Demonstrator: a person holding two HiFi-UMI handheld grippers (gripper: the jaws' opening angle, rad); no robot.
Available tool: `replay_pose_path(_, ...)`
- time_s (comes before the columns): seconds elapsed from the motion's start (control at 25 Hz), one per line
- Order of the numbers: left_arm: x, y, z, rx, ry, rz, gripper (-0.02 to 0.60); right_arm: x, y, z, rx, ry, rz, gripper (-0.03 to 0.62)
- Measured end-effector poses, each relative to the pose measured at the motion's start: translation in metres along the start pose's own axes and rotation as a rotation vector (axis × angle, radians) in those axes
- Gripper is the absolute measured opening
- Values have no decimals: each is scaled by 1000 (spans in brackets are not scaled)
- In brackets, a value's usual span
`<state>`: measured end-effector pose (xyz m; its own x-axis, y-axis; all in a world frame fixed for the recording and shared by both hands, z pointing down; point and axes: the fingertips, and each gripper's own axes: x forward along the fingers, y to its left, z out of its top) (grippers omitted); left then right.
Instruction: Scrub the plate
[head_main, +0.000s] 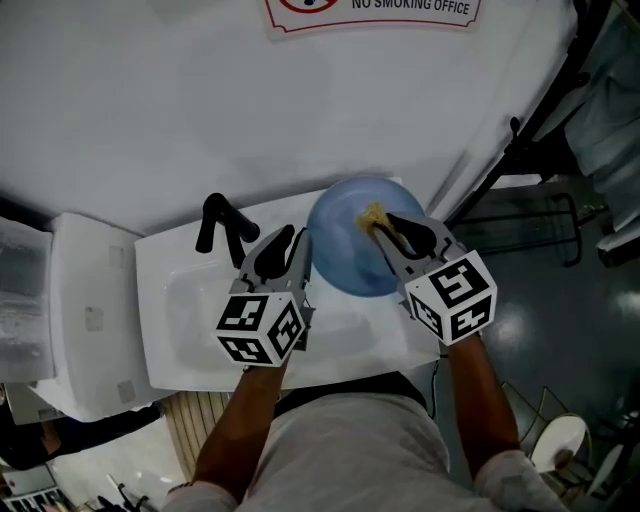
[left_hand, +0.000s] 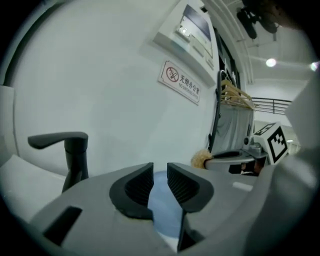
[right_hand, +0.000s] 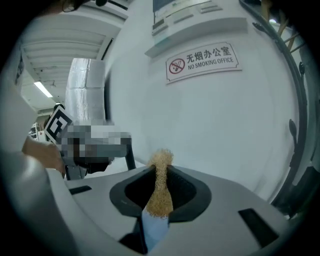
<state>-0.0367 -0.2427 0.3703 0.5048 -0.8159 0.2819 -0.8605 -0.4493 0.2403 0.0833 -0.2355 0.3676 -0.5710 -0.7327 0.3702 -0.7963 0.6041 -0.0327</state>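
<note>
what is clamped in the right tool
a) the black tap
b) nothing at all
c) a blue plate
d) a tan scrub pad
D: the right gripper view shows the right tool shut on the tan scrub pad, which sticks out past its tips; in the head view the pad lies over the blue plate.

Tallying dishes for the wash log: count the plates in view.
1. A blue plate sits over the back right corner of the white sink. Part of the basin is covered, so another could be hidden.
</note>
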Motion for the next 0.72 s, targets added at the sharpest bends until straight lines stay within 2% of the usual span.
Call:
replay_pose_path(0.32,-30,-38,37,123,-137,-148,37,-33,33,49,11,-247,94,63)
replay_pose_path(0.52,-49,-54,51,125,-220,-224,25,-50,53,63,45,-353,147,63)
replay_pose_path(0.72,-58,-57,51,135,-240,-246,20,-63,64,66,86,-433,177,61)
